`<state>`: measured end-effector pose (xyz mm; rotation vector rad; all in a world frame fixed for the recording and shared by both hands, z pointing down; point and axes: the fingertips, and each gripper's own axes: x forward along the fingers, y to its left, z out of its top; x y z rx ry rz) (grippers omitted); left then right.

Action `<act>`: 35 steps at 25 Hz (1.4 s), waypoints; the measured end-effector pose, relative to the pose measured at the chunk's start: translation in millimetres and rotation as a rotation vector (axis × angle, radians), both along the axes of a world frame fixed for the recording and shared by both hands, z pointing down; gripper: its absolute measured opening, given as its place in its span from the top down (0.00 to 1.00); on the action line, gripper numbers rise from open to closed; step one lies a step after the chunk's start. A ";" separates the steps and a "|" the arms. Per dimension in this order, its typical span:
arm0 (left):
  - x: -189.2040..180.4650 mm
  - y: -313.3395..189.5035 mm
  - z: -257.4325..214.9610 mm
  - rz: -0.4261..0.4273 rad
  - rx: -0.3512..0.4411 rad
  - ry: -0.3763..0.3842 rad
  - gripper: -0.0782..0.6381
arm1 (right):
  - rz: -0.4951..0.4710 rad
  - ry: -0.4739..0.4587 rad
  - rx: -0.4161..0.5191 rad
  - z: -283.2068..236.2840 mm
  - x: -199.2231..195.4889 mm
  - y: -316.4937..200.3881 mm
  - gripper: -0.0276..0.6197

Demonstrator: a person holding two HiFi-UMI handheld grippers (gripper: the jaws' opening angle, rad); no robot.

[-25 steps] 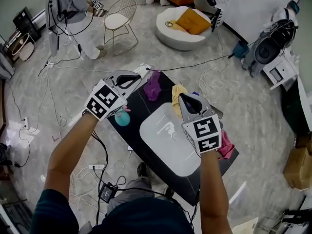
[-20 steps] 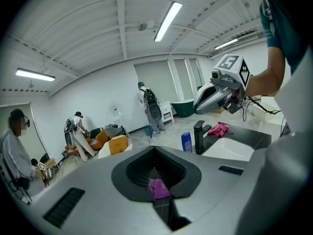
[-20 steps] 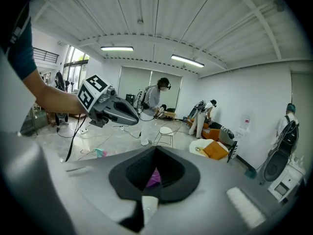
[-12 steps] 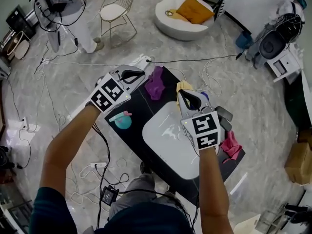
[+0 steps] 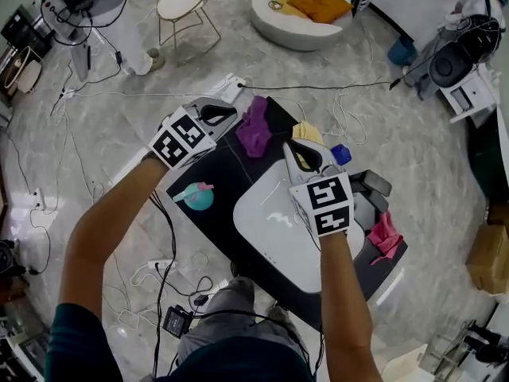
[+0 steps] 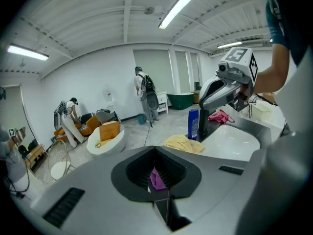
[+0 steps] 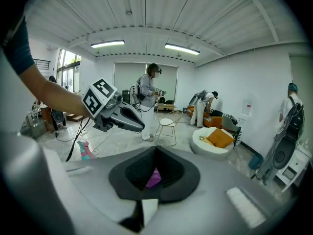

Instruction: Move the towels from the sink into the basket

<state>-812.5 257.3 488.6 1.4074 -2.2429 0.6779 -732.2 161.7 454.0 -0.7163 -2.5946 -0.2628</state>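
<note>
Towels first: neither claw has one. On the left gripper the jaws are pressed together at the tips with nothing pinched. It hovers over the black countertop, just beside the crumpled purple towel, which peeks through the gap behind the tips. Same deal on the right gripper: jaws closed up and empty, above the far rim of the white oval sink. It's right by the yellow towel; touching or not, hard to say from here. A blue bottle stands just past that. The pink towel lies on the counter at the sink's right side.
</note>
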 end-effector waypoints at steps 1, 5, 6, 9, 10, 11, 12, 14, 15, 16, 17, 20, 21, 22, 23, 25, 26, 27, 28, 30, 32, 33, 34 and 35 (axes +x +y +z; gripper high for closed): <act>-3.6 -0.1 7.8 -0.005 0.002 0.019 0.88 | 0.001 0.008 -0.003 6.1 -2.0 0.7 0.94; -17.2 -1.4 41.7 -0.005 -0.020 0.067 0.88 | 0.004 0.041 -0.010 32.6 -7.9 3.7 0.94; -20.6 -1.8 50.3 -0.001 -0.031 0.072 0.88 | 0.005 0.049 -0.013 39.5 -9.5 4.3 0.94; -29.8 -3.8 73.9 0.009 -0.058 0.087 0.88 | 0.010 0.070 -0.020 60.3 -15.0 5.2 0.94; -32.6 -5.5 80.9 0.014 -0.065 0.090 0.88 | 0.011 0.077 -0.022 67.3 -16.8 5.0 0.94; -35.2 -7.8 87.6 0.018 -0.070 0.094 0.88 | 0.012 0.084 -0.024 74.3 -18.1 4.9 0.94; -37.5 -10.1 94.2 0.022 -0.075 0.100 0.86 | 0.013 0.093 -0.027 81.2 -18.8 4.9 0.94; -42.1 -14.4 107.4 0.023 -0.078 0.117 0.83 | 0.014 0.111 -0.032 95.0 -19.3 5.8 0.94; -44.6 -16.3 113.9 0.022 -0.077 0.129 0.82 | 0.014 0.120 -0.033 101.9 -19.6 6.4 0.94; -47.2 -18.2 120.1 0.020 -0.075 0.141 0.81 | 0.012 0.127 -0.032 108.6 -20.2 7.3 0.94; -50.0 -20.1 125.8 0.019 -0.071 0.152 0.80 | 0.011 0.134 -0.032 115.1 -21.1 8.1 0.94; -59.1 -26.9 140.6 0.017 -0.065 0.174 0.78 | 0.009 0.156 -0.034 133.2 -24.4 9.9 0.93; -62.1 -29.3 145.5 0.016 -0.065 0.177 0.77 | 0.007 0.161 -0.039 138.8 -25.4 10.9 0.91; -64.8 -31.7 150.8 0.016 -0.067 0.180 0.75 | 0.006 0.168 -0.045 144.4 -26.0 12.3 0.90; -67.4 -34.2 156.4 0.016 -0.069 0.183 0.75 | 0.005 0.175 -0.053 150.1 -26.3 13.9 0.90; -73.5 -38.9 166.2 0.013 -0.070 0.188 0.75 | 0.001 0.189 -0.059 162.3 -27.1 16.3 0.90; -77.3 -40.6 169.7 0.008 -0.066 0.191 0.74 | -0.002 0.195 -0.060 168.2 -27.9 17.4 0.89; -81.2 -42.0 172.4 0.003 -0.060 0.195 0.74 | -0.005 0.200 -0.060 173.5 -29.1 18.8 0.89; -84.8 -43.0 174.4 -0.003 -0.053 0.200 0.74 | -0.008 0.205 -0.061 178.0 -30.1 20.5 0.88; -89.8 -45.1 178.2 -0.012 -0.040 0.213 0.73 | -0.014 0.214 -0.065 185.9 -31.2 24.5 0.87; -92.7 -48.0 183.7 -0.017 -0.031 0.234 0.72 | -0.023 0.224 -0.067 193.3 -30.9 28.7 0.86; -94.0 -49.7 186.7 -0.020 -0.028 0.247 0.71 | -0.028 0.228 -0.065 197.1 -30.6 30.7 0.86; -95.4 -51.3 189.6 -0.023 -0.025 0.260 0.70 | -0.033 0.231 -0.061 200.7 -30.7 32.5 0.86; -96.9 -52.6 192.4 -0.026 -0.023 0.271 0.70 | -0.038 0.234 -0.058 204.4 -31.2 34.2 0.85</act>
